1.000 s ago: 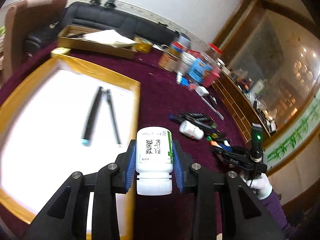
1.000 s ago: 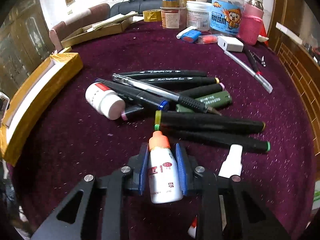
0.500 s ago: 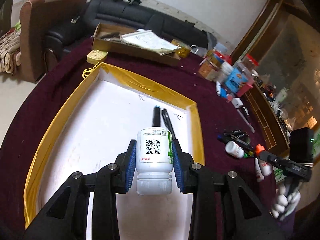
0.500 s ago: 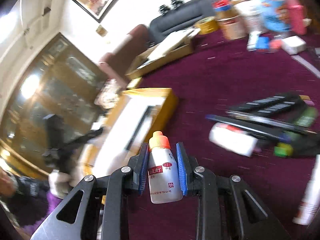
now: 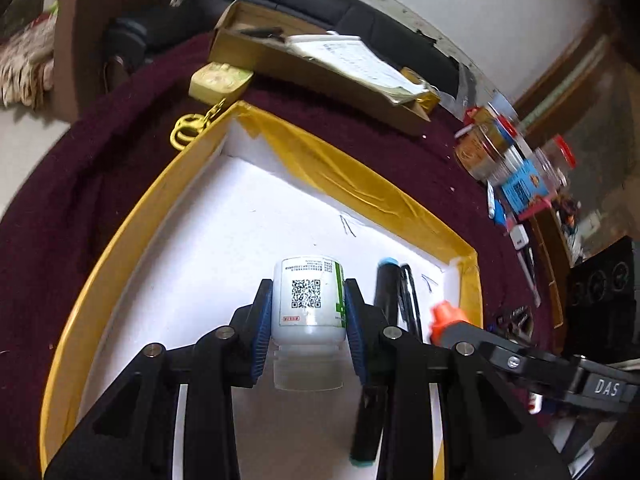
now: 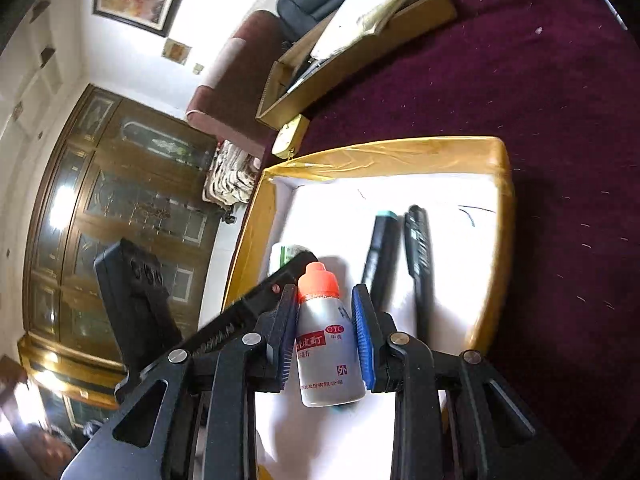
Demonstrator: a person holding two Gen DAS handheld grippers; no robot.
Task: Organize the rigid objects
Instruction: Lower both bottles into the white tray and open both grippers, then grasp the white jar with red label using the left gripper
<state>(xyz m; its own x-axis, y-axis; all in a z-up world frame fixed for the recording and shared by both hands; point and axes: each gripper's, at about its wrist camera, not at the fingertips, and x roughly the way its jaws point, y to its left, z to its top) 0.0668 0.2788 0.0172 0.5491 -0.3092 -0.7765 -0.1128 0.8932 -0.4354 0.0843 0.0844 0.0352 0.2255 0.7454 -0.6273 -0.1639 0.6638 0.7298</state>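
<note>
Left tool (image 5: 308,320) clamps a white pill bottle (image 5: 308,294) over the yellow-rimmed tray (image 5: 352,184), bare floor ahead; right tool (image 6: 325,332) clamps an orange-capped dropper bottle (image 6: 326,340) beside two pens (image 6: 400,256).

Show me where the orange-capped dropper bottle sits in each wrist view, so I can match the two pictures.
Left wrist: only the orange-capped dropper bottle cap peeks out at right of centre, beside the right gripper's black frame.
Right wrist: lower centre, clamped in the right gripper, cap pointing away.
Shared landmark: the teal-tipped black marker lying in the yellow-rimmed tray.
</note>
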